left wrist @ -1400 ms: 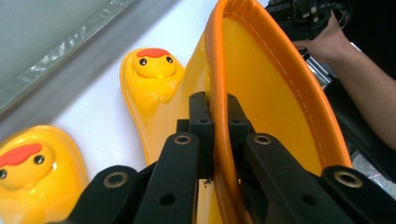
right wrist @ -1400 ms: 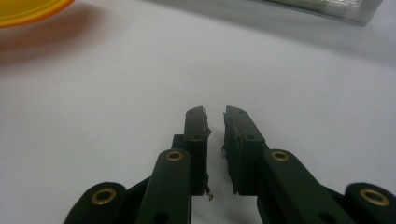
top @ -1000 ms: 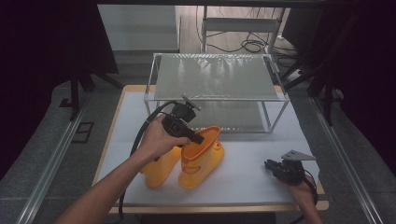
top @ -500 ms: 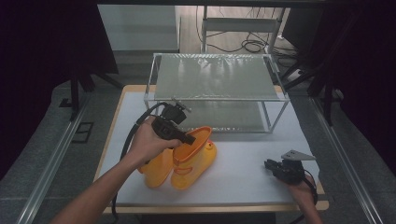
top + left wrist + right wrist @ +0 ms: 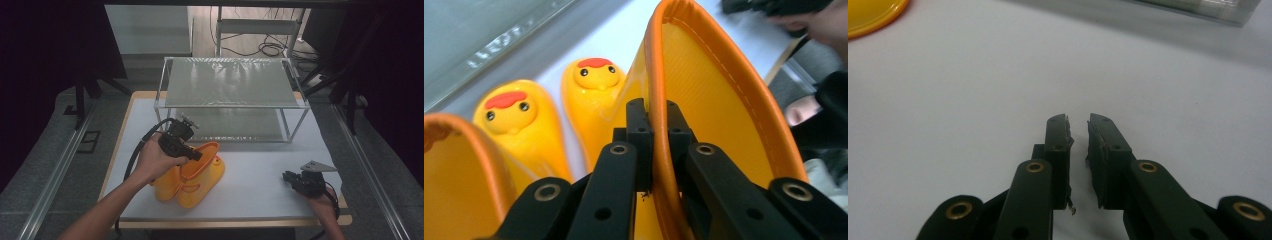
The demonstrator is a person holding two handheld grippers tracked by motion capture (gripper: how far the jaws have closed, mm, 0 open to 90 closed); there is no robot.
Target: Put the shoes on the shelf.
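We have two yellow duck boots [image 5: 187, 177] near the front left of the table [image 5: 260, 185]. Our left gripper [image 5: 656, 150] has its jaws pinched tight on the orange top rim of one boot [image 5: 719, 95]. The other boot [image 5: 509, 120] sits just beside it. The boots look light, smooth and bendy, so the thin rim is a good place to hold, but it could slip or fold if we tug hard. Our right gripper [image 5: 1078, 160] rests near the front right corner, with a small gap between its jaws and nothing in them. The shelf [image 5: 227, 82] stands along the back edge. There is lots of open room in the middle and on the right, so we must just mind the front edge.
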